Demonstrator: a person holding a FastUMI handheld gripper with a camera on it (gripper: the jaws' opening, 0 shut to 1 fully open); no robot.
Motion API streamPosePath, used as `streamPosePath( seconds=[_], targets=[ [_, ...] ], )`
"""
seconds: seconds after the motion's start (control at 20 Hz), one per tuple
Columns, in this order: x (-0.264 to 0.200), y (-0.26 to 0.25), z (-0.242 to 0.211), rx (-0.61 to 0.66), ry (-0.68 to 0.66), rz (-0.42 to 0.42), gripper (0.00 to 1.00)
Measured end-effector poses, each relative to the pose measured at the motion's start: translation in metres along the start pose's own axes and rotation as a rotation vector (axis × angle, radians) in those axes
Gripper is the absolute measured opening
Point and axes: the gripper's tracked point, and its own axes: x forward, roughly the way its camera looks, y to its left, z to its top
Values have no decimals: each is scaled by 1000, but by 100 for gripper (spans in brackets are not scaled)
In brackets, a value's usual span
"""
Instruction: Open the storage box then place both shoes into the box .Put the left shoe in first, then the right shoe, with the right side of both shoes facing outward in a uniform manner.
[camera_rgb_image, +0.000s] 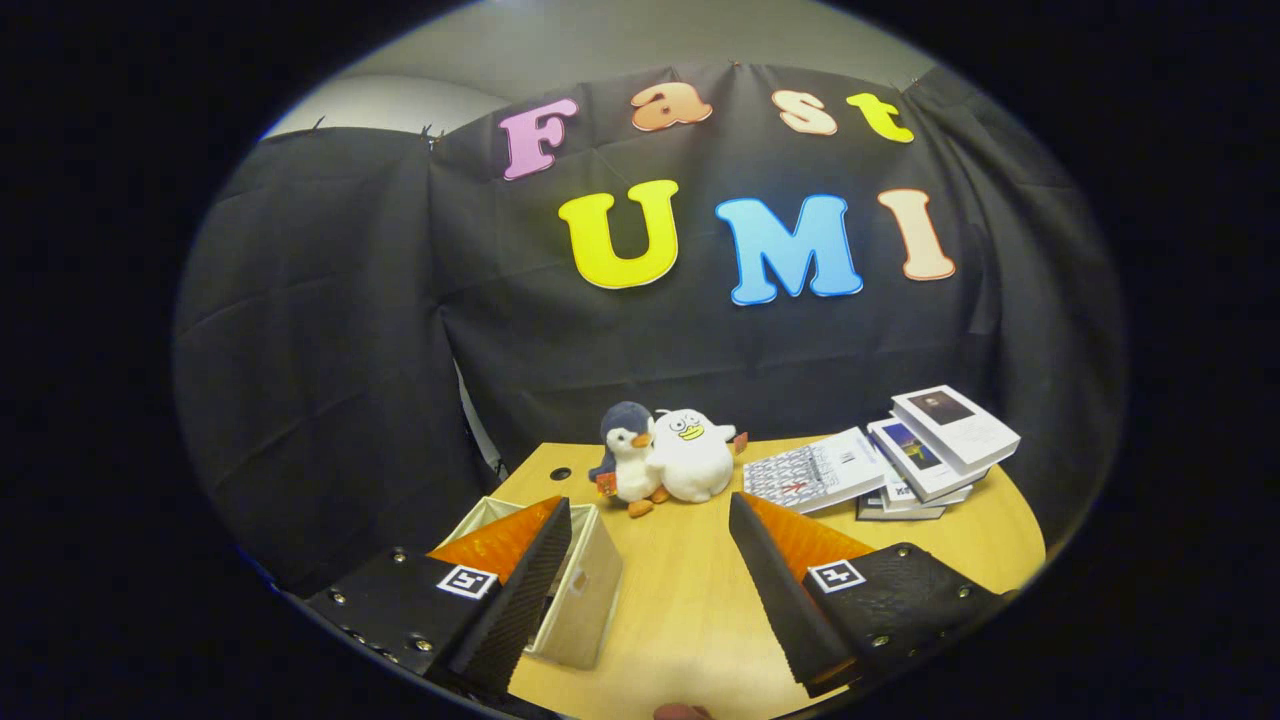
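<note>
My gripper (650, 590) hangs released, fingers wide, nothing held. Storage box (585, 590) sits lower left of frame, by my left finger. Best approach its rim squarely.

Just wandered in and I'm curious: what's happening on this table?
A person is holding a hand-held gripper above a wooden table. Its two fingers are spread wide apart and grip nothing. A beige storage box sits partly behind the left finger, and its top looks open. Beyond the fingers, two plush toys, a penguin and a white duck, lean together. To their right lies a pile of books. No shoe has been picked up yet.
</note>
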Motion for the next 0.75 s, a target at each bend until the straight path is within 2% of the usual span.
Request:
streamPosePath(
  seconds=[0.1,0.35,0.75],
  targets=[
    [-13,-16,13,-7,-62,-12,97],
    [-36,-63,31,-60,-161,-106,97],
    [-40,-93,38,-76,-205,-160,97]
  ],
)
